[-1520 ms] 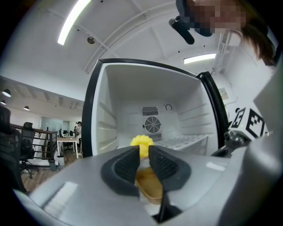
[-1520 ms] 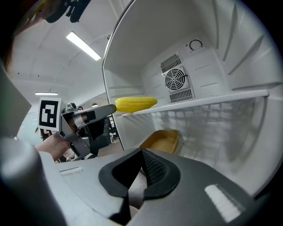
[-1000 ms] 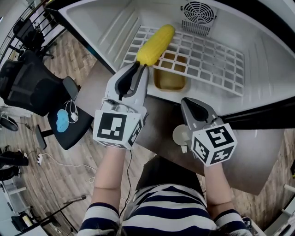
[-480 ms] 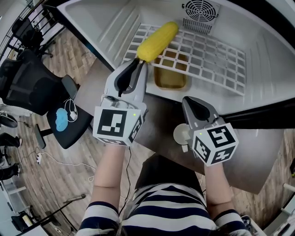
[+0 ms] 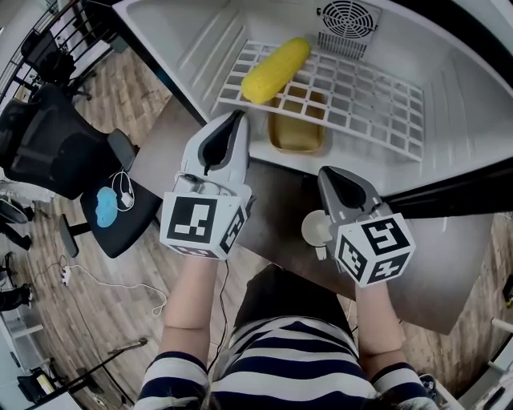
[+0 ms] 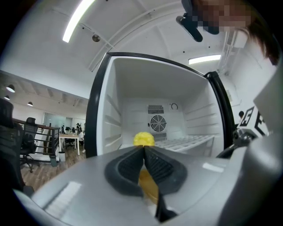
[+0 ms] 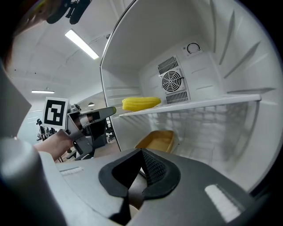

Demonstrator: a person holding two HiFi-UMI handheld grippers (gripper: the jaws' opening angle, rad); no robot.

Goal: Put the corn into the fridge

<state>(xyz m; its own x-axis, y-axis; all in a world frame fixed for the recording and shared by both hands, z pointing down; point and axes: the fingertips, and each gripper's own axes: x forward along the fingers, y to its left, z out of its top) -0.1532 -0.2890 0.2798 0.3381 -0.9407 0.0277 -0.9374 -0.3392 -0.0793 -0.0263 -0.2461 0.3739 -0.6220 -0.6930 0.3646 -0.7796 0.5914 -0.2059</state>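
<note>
A yellow corn cob lies on the white wire shelf inside the open fridge, near the shelf's front left corner. My left gripper is shut and holds nothing; it sits a short way in front of the corn, apart from it. In the left gripper view the corn's end shows just above the closed jaws. My right gripper is shut and empty, lower and to the right, outside the fridge. The right gripper view shows the corn on the shelf and the left gripper at left.
A shallow yellow tray sits on the fridge floor under the shelf, also seen as the tray. A fan vent is on the back wall. A brown table top lies below my grippers. A black office chair stands at left.
The left gripper let go of the corn and drew back toward me; the corn now rests alone on the wire shelf. The right gripper has barely moved.
</note>
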